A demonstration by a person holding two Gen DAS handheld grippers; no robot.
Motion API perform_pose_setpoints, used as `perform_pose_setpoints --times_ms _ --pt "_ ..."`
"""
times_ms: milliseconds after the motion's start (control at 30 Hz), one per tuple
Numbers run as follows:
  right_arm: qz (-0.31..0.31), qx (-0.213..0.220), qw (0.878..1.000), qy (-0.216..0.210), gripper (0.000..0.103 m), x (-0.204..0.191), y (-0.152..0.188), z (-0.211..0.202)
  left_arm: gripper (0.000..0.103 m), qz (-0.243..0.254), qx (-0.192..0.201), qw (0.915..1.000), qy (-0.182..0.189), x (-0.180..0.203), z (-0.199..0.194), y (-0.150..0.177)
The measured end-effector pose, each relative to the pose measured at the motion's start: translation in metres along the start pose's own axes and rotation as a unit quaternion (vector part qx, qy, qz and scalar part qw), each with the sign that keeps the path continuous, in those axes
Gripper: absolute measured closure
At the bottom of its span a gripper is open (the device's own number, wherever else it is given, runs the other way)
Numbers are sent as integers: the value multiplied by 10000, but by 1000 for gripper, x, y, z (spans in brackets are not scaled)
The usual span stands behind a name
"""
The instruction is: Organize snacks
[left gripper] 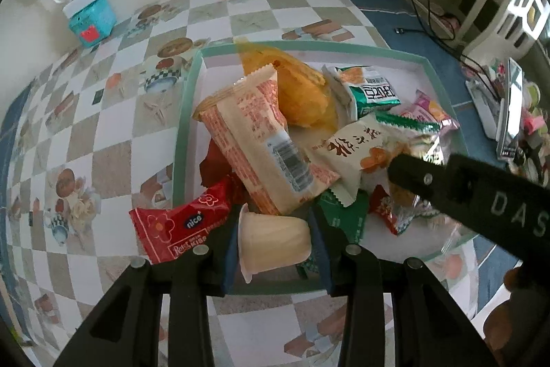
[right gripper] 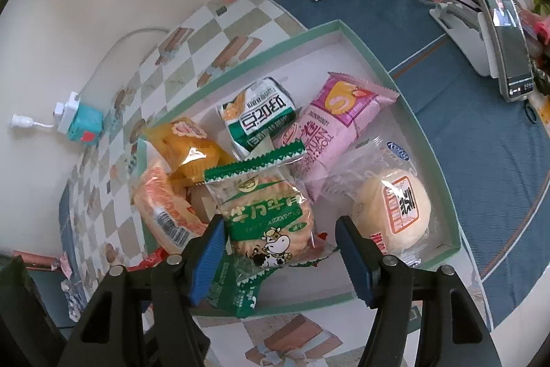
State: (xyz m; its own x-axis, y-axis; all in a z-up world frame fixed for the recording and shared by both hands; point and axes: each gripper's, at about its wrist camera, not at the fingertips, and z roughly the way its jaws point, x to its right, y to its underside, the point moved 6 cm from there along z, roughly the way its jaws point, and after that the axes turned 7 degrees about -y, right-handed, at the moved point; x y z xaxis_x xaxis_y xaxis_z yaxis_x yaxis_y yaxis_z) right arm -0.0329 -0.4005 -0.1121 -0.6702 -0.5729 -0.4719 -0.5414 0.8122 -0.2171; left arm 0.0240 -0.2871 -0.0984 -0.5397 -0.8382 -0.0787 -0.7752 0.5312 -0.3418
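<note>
Cream-coloured jelly cup (left gripper: 275,241) lies on its side between the blue pads of the left tool (left gripper: 275,258), clamped there at the near rim of the green-edged tray (left gripper: 185,112) of snacks. Right tool (right gripper: 280,258) hangs spread wide over a green cow-print cracker packet (right gripper: 264,215), its left pad touching the wrapper.

On your red packet (left gripper: 178,229) you can read "nice" in a blue oval and "Rose" and "KISS" below it. Your right gripper's arm (left gripper: 481,195), seen from the left wrist, carries the letters "DAS". The pink packet (right gripper: 330,129) reads "YUAN" and "ROLL". The green-and-white pouch (right gripper: 257,112) bears Korean script, and the cream packet (left gripper: 354,143) Chinese brush characters.
</note>
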Motion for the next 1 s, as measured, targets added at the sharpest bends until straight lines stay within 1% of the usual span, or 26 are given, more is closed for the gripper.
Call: perform_pose_setpoints --times_ms 67,133,167,333,367,400,433,533,600,700,733,767,867,967,1000 --pt "-23 -9 10000 25 33 -1 1 1 62 -17 22 10000 -1 -2 -2 0" --pt "-53 23 10000 1 28 -3 0 -1 53 9 118 9999 -16 -3 -6 -2" --pt "-66 44 10000 -6 26 -4 0 -2 46 15 171 9999 13 -3 -10 -2" --pt "-168 204 9996 48 25 -12 -3 -12 43 -6 332 9994 10 -7 -22 -3" --pt "-192 242 9995 57 25 -13 -3 -15 40 -50 347 9994 -35 -11 -24 -2" --pt "-221 297 9993 82 26 -15 -3 -19 34 -119 343 9993 -123 -16 -25 -1" --pt "-242 335 9991 109 26 -17 -4 -21 32 -200 323 9990 -234 -23 -26 0" --pt "-318 452 9983 200 26 -20 -1 -30 28 -630 212 9961 -578 -50 -26 6" --pt "-337 484 9980 237 26 -22 3 -31 19 -952 134 9914 -882 -73 -25 10" --pt "-454 477 9972 355 26 -26 13 -30 12 -1220 135 9824 -1408 -103 -26 16" --pt "-502 477 9969 382 24 -29 17 -29 11 -1262 133 9804 -1504 -109 -26 18" --pt "-564 471 9965 393 18 -31 21 -28 9 -1305 136 9786 -1586 -115 -27 20" --pt "-770 508 9950 393 5 -40 32 -27 9 -1418 108 9760 -1652 -129 -31 29" --pt "-1023 604 9918 462 0 -50 43 -28 9 -1529 100 9744 -1644 -137 -37 37" --pt "-1098 645 9907 477 0 -53 47 -29 8 -1556 112 9738 -1656 -140 -39 39"
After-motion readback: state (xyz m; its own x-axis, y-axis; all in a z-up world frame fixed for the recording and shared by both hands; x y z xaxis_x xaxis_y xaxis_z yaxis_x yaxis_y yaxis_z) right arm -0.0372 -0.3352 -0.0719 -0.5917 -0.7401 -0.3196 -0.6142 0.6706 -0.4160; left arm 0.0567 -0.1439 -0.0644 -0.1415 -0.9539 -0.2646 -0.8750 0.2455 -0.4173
